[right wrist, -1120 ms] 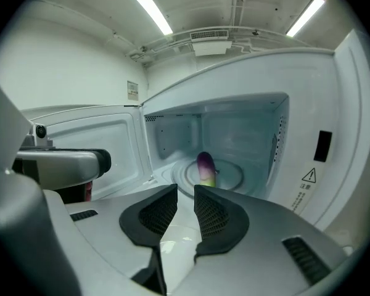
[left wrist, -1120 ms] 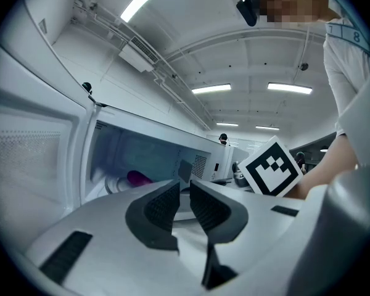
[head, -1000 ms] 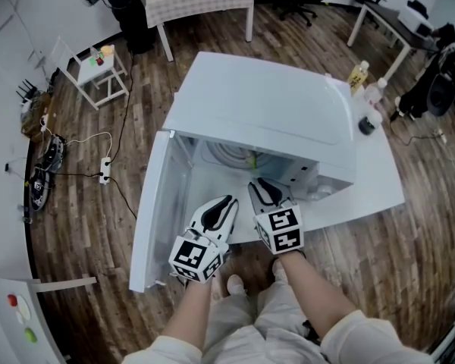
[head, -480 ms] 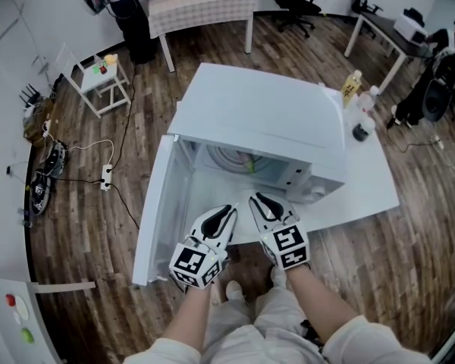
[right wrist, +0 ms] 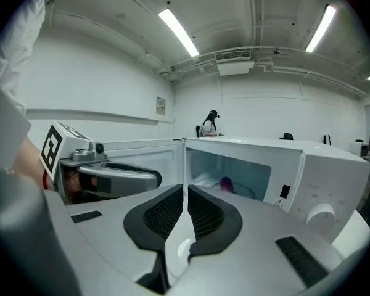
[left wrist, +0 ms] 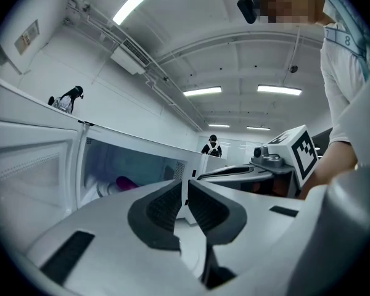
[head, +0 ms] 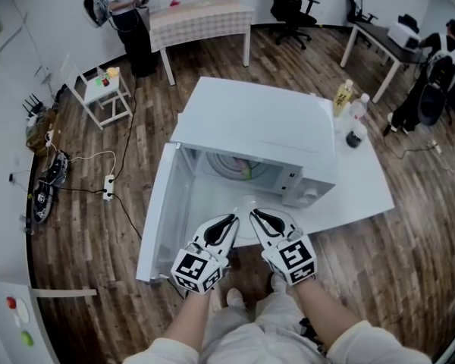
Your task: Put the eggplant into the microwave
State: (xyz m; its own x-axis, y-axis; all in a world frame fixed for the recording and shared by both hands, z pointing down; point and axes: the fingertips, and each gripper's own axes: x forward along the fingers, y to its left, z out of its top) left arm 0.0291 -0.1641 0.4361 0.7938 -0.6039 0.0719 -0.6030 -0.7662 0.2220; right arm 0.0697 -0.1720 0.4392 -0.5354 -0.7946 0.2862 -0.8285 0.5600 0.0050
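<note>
Eggplant (right wrist: 225, 182) lies inside microwave (head: 250, 120), microwave on table (head: 364, 197).

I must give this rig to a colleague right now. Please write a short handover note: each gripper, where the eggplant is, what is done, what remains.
Left gripper: shut, empty, in front of the microwave.
Right gripper: jaws have just been closing and are now almost together, with nothing between them.
Eggplant: lies inside the microwave; neither gripper touches it.
Done: the eggplant is in.
Left: the door stands wide open on the left side. Closing it is probably the only step remaining, if it is wanted.
</note>
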